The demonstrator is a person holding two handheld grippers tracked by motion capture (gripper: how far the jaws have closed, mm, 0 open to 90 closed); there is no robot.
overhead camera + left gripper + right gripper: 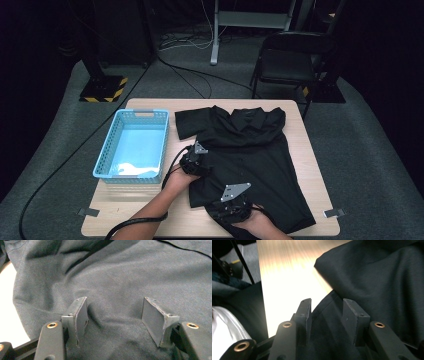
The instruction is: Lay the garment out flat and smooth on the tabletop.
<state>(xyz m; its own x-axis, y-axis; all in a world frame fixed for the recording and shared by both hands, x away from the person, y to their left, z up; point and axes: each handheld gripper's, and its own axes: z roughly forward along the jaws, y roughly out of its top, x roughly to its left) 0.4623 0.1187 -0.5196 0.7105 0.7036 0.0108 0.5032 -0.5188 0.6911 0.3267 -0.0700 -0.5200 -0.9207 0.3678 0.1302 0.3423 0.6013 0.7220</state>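
Note:
A black short-sleeved shirt (250, 150) lies spread on the wooden table (140, 205), collar toward the far side. My left gripper (197, 160) rests on the shirt's left side below the sleeve. In the left gripper view it (115, 301) stands open, its pads wide apart over slightly wrinkled cloth (120, 272). My right gripper (220, 206) is at the shirt's lower left corner near the front edge. In the right gripper view it (326, 302) is open, with the shirt's hem edge (324, 315) lying between the jaws and no pinch visible.
A light blue plastic basket (107, 150) stands on the table's left side, beside the shirt. Bare tabletop (284, 277) shows left of the hem. A black chair (287, 62) and cables sit on the floor beyond the table.

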